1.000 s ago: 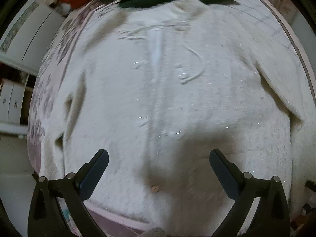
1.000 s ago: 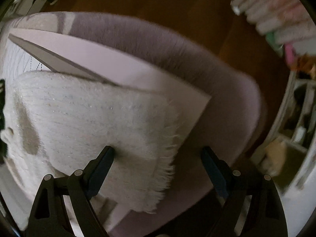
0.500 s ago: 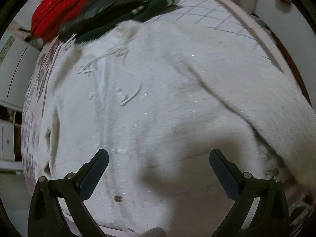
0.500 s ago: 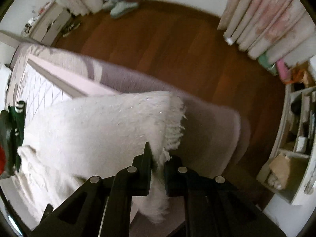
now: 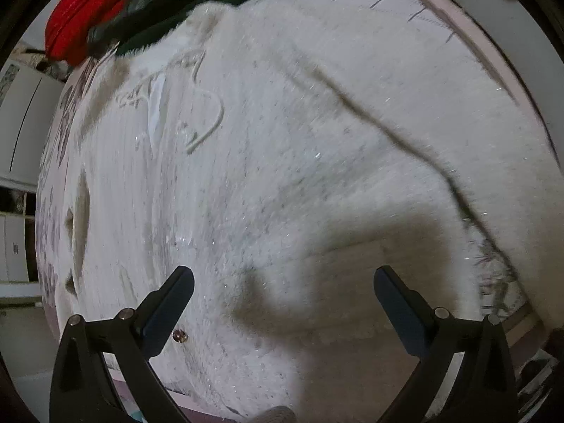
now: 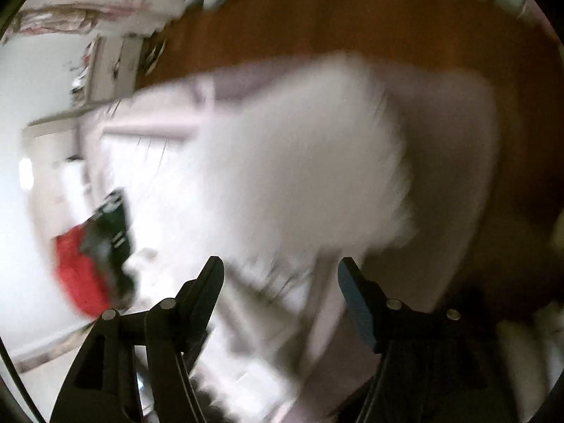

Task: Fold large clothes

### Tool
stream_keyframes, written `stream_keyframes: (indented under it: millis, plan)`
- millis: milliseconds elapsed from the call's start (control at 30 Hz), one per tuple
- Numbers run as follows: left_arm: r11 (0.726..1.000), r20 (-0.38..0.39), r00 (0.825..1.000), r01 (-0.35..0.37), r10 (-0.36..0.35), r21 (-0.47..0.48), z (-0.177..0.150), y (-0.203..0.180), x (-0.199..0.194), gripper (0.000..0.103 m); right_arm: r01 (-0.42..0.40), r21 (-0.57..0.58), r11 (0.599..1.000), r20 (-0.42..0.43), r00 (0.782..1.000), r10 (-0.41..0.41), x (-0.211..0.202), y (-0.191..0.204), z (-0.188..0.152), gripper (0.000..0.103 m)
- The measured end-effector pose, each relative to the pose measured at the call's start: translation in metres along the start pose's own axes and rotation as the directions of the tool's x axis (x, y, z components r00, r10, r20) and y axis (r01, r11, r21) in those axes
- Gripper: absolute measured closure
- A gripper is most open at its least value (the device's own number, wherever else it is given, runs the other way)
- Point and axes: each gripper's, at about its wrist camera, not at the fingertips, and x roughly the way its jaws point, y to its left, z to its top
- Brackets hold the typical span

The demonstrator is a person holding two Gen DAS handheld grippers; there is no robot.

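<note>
About 3 garments, 2 tongs

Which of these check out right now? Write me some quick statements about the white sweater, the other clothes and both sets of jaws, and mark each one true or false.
1. The white sweater lies spread on the bed. True.
2. The left gripper is clamped on the sweater's hem. False: its jaws stand wide apart above the knit, gripping nothing.
3. A red garment and a dark green garment sit beyond the sweater's collar. True.
4. The right gripper is shut on the fringed sleeve end. False: its jaws are opening, and the blurred white fabric lies past them with neither pad pressing on it.
5. The floor beside the bed is grey carpet. False: it is brown wood.
</note>
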Motion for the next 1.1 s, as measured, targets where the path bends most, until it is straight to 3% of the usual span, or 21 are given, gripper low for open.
stream_keyframes:
  millis: [67, 200, 233, 333, 400, 600, 633, 667, 933, 1100]
  plan:
    - [1.000, -0.018, 1.000, -0.015, 0.014, -0.004, -0.001, 0.003, 0.008, 0.000, -0.027, 0.051, 0.998, -0.001, 1.000, 0.027, 0.026, -0.015, 0.000, 0.034]
    - [0.999, -0.029, 0.999, -0.038, 0.038, 0.001, -0.003, 0.006, 0.018, 0.000, -0.163, 0.223, 0.961, 0.132, 0.982, 0.136, 0.050, -0.051, 0.004, 0.034]
    - [0.999, -0.032, 0.999, -0.039, 0.039, 0.002, -0.002, 0.006, 0.020, 0.000, -0.216, 0.230, 0.949, 0.194, 0.966, 0.172, 0.046, -0.052, 0.006, 0.035]
    - [0.999, -0.028, 0.999, -0.046, 0.046, 0.002, -0.002, 0.007, 0.021, 0.000, -0.268, 0.164, 0.949, 0.286, 0.934, 0.215, 0.034, -0.038, 0.007, 0.046]
    - [0.999, -0.025, 0.999, -0.047, 0.047, -0.004, -0.001, 0.007, 0.022, 0.000, -0.275, 0.121, 0.954, 0.296, 0.927, 0.230, 0.036, -0.028, 0.014, 0.050]
    - [0.998, -0.023, 0.998, -0.052, 0.052, -0.032, 0.011, 0.009, 0.024, 0.000, -0.337, 0.142, 0.931, 0.293, 0.912, 0.286, 0.070, -0.029, 0.034, 0.050]
    - [0.998, -0.019, 0.998, -0.055, 0.054, -0.036, 0.014, 0.010, 0.023, 0.000, -0.341, 0.120, 0.932, 0.314, 0.904, 0.290, 0.067, -0.023, 0.033, 0.057]
    - [0.998, -0.012, 0.998, -0.058, 0.058, -0.040, 0.017, 0.010, 0.022, 0.000, -0.345, 0.070, 0.936, 0.336, 0.892, 0.304, 0.063, -0.012, 0.032, 0.096]
    - [0.992, 0.024, 0.998, -0.061, 0.064, -0.109, 0.047, 0.029, 0.007, 0.000, -0.171, -0.148, 0.974, 0.397, 0.892, 0.217, 0.031, 0.068, 0.047, 0.096]
    - [0.986, 0.057, 0.998, -0.028, 0.038, -0.165, 0.061, 0.050, -0.011, 0.000, -0.046, -0.389, 0.920, 0.400, 0.892, 0.213, -0.012, 0.147, 0.025, 0.096]
